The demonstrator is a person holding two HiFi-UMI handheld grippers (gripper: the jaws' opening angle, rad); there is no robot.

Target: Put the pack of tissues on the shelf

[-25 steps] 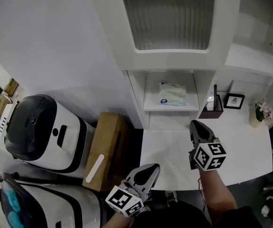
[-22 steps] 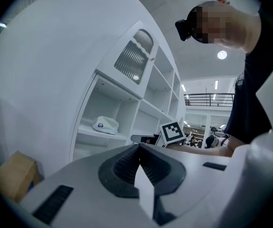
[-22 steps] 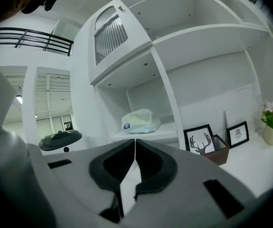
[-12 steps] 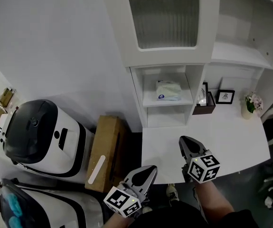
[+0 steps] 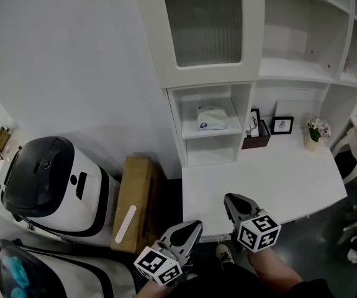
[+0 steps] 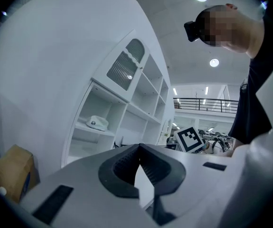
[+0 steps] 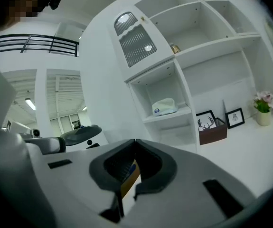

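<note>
The pack of tissues (image 5: 212, 118), pale with a blue round label, lies on the middle board of the white shelf unit (image 5: 177, 113), in the open cubby under the glass-fronted door. It also shows in the left gripper view, tissues (image 6: 97, 123), and in the right gripper view, tissues (image 7: 164, 106). My left gripper (image 5: 189, 231) hangs below the desk's near-left corner, shut and holding nothing. My right gripper (image 5: 233, 203) is over the desk's near edge, also shut and holding nothing. Both are far from the pack. The jaws meet at their tips in each gripper view: left gripper (image 6: 139, 148), right gripper (image 7: 135, 144).
A white desk (image 5: 290, 179) runs right from the shelf unit. At its back stand a brown box (image 5: 254, 135) with a picture, a small framed picture (image 5: 282, 125) and a flower pot (image 5: 315, 131). A cardboard box (image 5: 135, 197) and a white-and-black machine (image 5: 48, 179) sit on the floor at left.
Both grippers have drawn back from the shelf toward the desk's near edge, and the head view has pulled back and up. The tissue pack stays on the shelf.
</note>
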